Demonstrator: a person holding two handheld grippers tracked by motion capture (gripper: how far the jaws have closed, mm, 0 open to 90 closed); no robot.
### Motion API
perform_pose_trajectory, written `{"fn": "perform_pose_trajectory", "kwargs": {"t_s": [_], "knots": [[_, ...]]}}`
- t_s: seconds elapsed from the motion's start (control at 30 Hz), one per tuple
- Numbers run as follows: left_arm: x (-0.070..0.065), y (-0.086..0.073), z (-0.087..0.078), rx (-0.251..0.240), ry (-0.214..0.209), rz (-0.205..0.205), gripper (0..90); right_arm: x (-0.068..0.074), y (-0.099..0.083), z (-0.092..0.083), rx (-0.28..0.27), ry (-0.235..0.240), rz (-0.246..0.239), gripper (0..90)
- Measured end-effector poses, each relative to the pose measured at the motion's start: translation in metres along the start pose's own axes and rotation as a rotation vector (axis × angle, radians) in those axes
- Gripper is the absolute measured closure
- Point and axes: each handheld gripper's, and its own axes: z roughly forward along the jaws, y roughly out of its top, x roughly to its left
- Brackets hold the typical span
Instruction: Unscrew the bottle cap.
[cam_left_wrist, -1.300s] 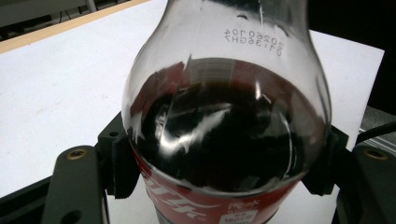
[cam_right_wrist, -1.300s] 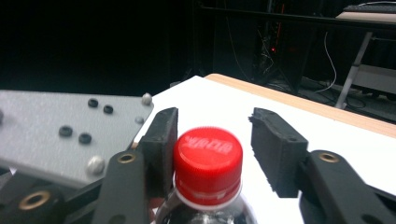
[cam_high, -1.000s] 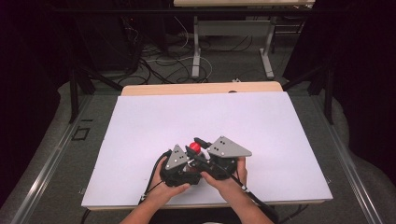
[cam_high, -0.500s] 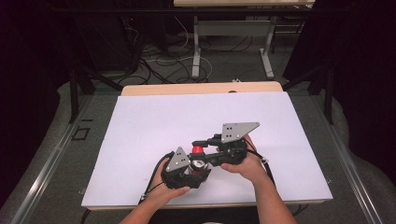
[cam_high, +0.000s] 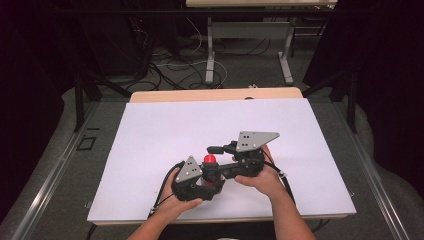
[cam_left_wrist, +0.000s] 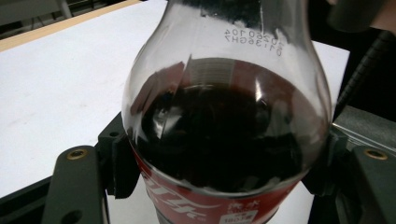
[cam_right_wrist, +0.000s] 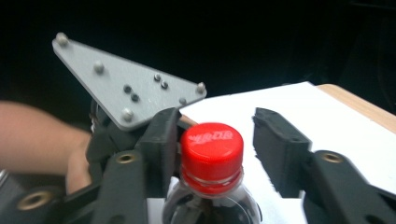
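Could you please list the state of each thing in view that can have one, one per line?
Cola bottle: upright on the table, partly full of dark drink.
Red cap: on the bottle's neck.
Left tongs: shut on the bottle's body, pads pressing both sides.
Right tongs: jaws have just been opening; the cap stands between them, with a gap at one pad.

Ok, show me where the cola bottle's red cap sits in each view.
High view: the red cap shows low in the centre, between the two grippers.
Left gripper view: the bottle's shoulder and dark cola reach the top edge; the cap lies beyond it.
Right gripper view: cap at centre, between the fingers.
Shared landmark: the white table sheet.
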Motion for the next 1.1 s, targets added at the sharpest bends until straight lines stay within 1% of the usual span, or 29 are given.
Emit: {"fn": "perform_pose_trajectory", "kwargs": {"t_s": [0.03, 0.07, 0.1, 0.13, 0.17, 0.2, 0.23, 0.27, 0.3, 0.33, 0.37, 0.4, 0.43, 0.47, 0.53, 0.57, 0.63, 0.77, 0.8, 0.87, 0.9, 0.97, 1.03, 1.07, 1.1], "knots": [[0.0, 0.0, 0.0, -0.001, 0.006, -0.007, 29.7, 0.003, 0.001, -0.002, -0.006, -0.014, 0.01, 47.6], [0.001, 0.0, 0.0, 0.001, 0.011, -0.008, 29.7, 0.006, 0.002, -0.003, -0.028, -0.049, 0.021, 46.7], [0.001, 0.0, 0.0, -0.001, 0.023, -0.005, 29.7, 0.01, 0.004, -0.005, -0.038, -0.096, 0.037, 46.7], [0.0, 0.0, 0.0, 0.002, 0.03, -0.009, 29.6, 0.019, 0.005, -0.005, -0.061, -0.175, 0.077, 46.7], [0.0, 0.0, 0.001, 0.004, 0.038, -0.011, 29.6, 0.019, 0.005, -0.005, -0.061, -0.175, 0.077, 46.7], [0.0, 0.0, 0.001, 0.01, 0.042, -0.014, 29.6, 0.024, 0.005, -0.004, -0.078, -0.233, 0.097, 46.7], [0.0, 0.0, 0.001, 0.005, 0.049, -0.016, 29.6, 0.03, 0.005, -0.002, -0.084, -0.279, 0.119, 46.5], [0.0, 0.0, 0.002, 0.002, 0.056, -0.019, 29.6, 0.039, 0.004, 0.003, -0.091, -0.366, 0.135, 46.3], [0.0, 0.0, 0.002, 0.007, 0.058, -0.019, 29.6, 0.039, 0.004, 0.003, -0.091, -0.366, 0.135, 46.3], [-0.001, 0.0, 0.002, 0.006, 0.058, -0.023, 29.6, 0.045, 0.004, 0.007, -0.086, -0.417, 0.141, 46.2], [-0.001, 0.0, 0.003, 0.006, 0.065, -0.022, 29.6, 0.049, 0.003, 0.01, -0.072, -0.451, 0.145, 46.2], [-0.002, -0.001, 0.003, 0.006, 0.067, -0.022, 29.6, 0.051, 0.002, 0.013, -0.069, -0.495, 0.13, 46.6], [-0.002, -0.001, 0.003, 0.006, 0.068, -0.022, 29.6, 0.053, 0.001, 0.017, -0.067, -0.523, 0.129, 47.5], [-0.002, -0.001, 0.004, 0.008, 0.07, -0.022, 29.6, 0.056, 0.001, 0.02, -0.047, -0.531, 0.134, 47.5], [-0.002, -0.001, 0.004, 0.009, 0.072, -0.028, 29.6, 0.058, 0.0, 0.026, -0.037, -0.55, 0.14, 50.4], [-0.002, -0.002, 0.005, 0.011, 0.073, -0.03, 29.6, 0.059, -0.001, 0.029, -0.038, -0.562, 0.134, 51.4], [-0.003, -0.001, 0.005, 0.01, 0.068, -0.033, 29.6, 0.061, 0.0, 0.032, -0.008, -0.621, 0.113, 53.6], [-0.002, 0.0, 0.004, 0.006, 0.073, -0.026, 29.6, 0.062, -0.001, 0.033, 0.009, -0.617, 0.116, 57.6], [-0.002, 0.0, 0.004, 0.006, 0.069, -0.027, 29.6, 0.062, -0.002, 0.033, 0.008, -0.609, 0.117, 60.1], [-0.002, 0.0, 0.003, 0.006, 0.068, -0.022, 29.6, 0.062, -0.002, 0.033, 0.0, -0.606, 0.11, 60.5], [-0.002, 0.0, 0.003, 0.005, 0.067, -0.024, 29.6, 0.062, -0.002, 0.033, -0.003, -0.599, 0.111, 60.7], [-0.002, 0.0, 0.002, 0.013, 0.061, -0.025, 29.6, 0.059, -0.002, 0.03, -0.005, -0.567, 0.114, 60.9], [0.0, 0.0, 0.001, 0.009, 0.053, -0.022, 29.7, 0.051, -0.002, 0.027, 0.0, -0.491, 0.089, 61.0], [0.0, -0.001, 0.001, 0.004, 0.048, -0.021, 29.7, 0.046, -0.002, 0.025, 0.003, -0.443, 0.09, 61.0], [0.001, -0.001, -0.001, 0.006, 0.034, -0.011, 29.7, 0.04, -0.001, 0.022, 0.007, -0.369, 0.079, 61.1]]}}
